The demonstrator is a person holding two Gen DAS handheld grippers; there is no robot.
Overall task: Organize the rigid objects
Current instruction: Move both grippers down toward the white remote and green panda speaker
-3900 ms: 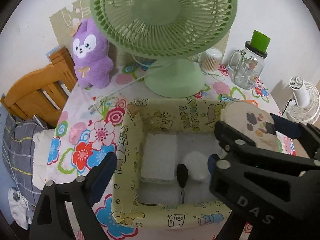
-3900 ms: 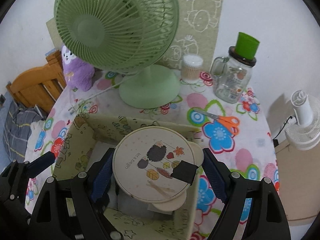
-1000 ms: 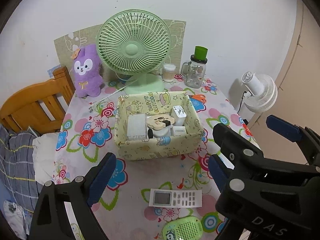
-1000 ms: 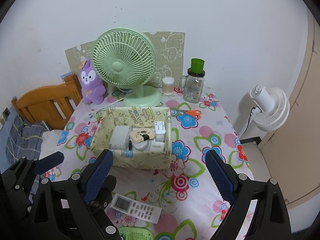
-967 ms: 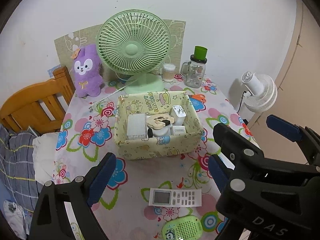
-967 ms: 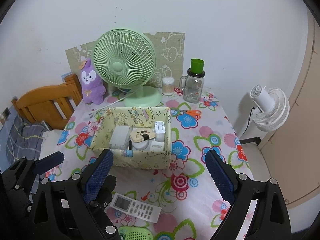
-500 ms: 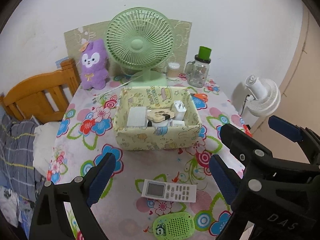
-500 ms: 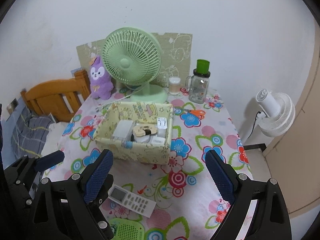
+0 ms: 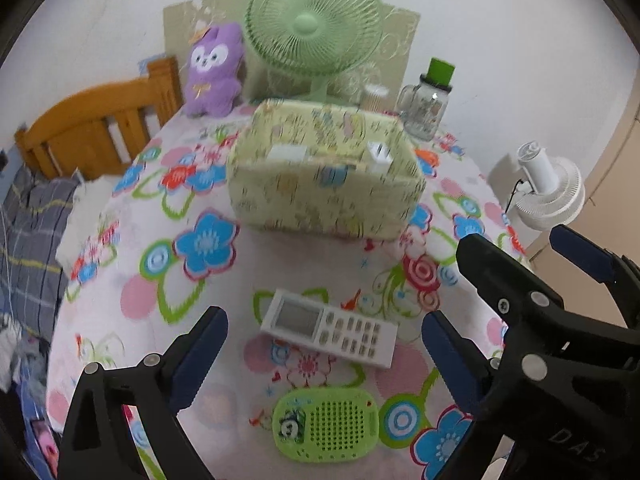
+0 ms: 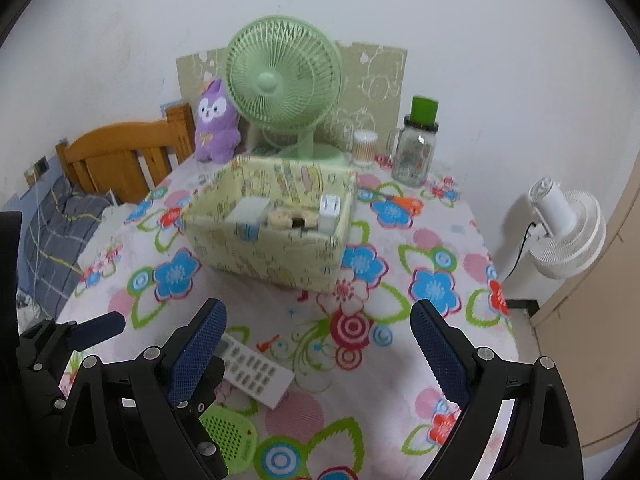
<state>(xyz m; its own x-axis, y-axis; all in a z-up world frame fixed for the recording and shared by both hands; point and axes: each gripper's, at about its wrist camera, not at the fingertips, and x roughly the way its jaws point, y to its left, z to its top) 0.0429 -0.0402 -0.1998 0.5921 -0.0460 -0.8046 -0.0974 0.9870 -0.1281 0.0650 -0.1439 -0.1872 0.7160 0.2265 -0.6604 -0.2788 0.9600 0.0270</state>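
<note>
The white rectangular plastic remote control [image 9: 330, 332] lies between the left gripper [image 9: 324, 344]'s empty, opening jaws, its long axis running ten to four o'clock. The right gripper [image 10: 318, 344], released and empty, has it at eight o'clock; the left looks nearer.

table [image 9: 132, 292] | floral cloth | remote [image 9: 330, 327], green speaker [image 9: 326, 424], fabric box [image 9: 324, 184], fan [image 9: 314, 28]

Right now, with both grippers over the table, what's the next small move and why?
Probably lower the left gripper onto the remote. Its jaws are opening with nothing in them, and the remote lies loose on the tablecloth right between them, outside the box that already holds other items. The right gripper hangs empty.
</note>
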